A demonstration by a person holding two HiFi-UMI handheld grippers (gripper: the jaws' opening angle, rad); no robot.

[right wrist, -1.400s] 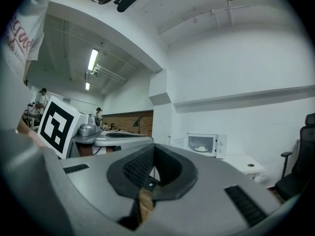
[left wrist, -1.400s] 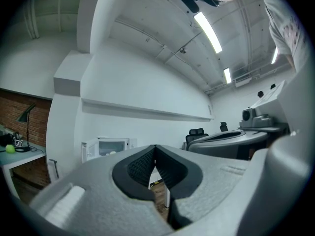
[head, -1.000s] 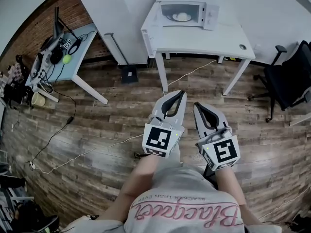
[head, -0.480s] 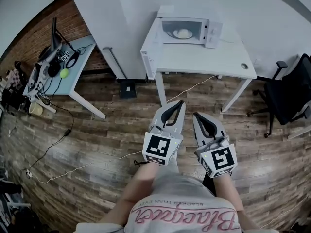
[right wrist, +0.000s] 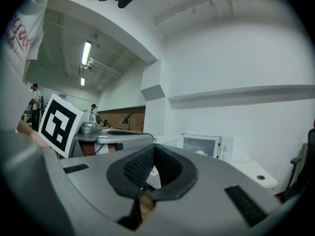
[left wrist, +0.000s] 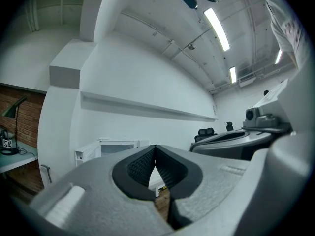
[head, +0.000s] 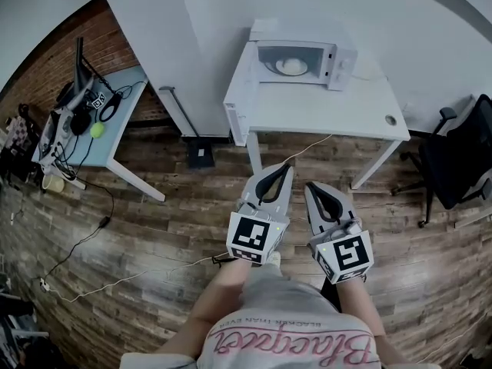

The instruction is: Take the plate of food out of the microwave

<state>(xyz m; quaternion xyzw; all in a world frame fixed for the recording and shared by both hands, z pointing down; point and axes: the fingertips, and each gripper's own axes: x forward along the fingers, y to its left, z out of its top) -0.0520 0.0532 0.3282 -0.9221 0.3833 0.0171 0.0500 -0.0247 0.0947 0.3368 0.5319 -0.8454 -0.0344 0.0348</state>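
With the left gripper [head: 287, 167] and right gripper [head: 310, 186] both shut and empty, we should square up to the microwave [head: 304, 58] before reaching for the plate of food [head: 290, 67].

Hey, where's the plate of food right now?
The plate of food is at the top centre of the head view, inside the microwave, which stands at the back of the white table by the wall.
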